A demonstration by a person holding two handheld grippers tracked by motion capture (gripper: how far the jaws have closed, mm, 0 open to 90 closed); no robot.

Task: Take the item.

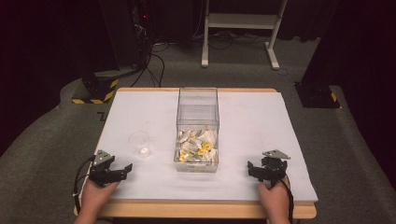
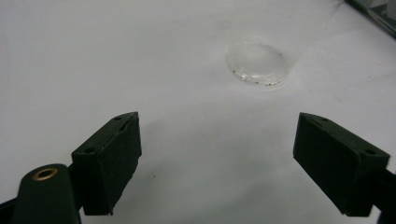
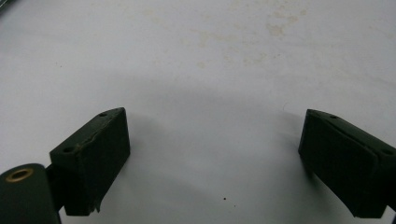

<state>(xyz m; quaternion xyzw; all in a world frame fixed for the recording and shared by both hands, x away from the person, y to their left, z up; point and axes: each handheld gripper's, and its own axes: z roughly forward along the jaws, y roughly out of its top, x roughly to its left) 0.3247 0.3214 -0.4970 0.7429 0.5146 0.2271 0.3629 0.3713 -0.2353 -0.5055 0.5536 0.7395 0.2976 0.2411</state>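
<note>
Both claws agape, nothing held

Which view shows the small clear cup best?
The high view: the whole cup stands upright on the white table, left of the clear box. The left gripper view gives a closer look at its base, but the rim is cut off.

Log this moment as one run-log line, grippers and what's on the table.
left gripper open, empty | right gripper open, empty | clear cup upright left of clear bin | bin holds small packets
</note>
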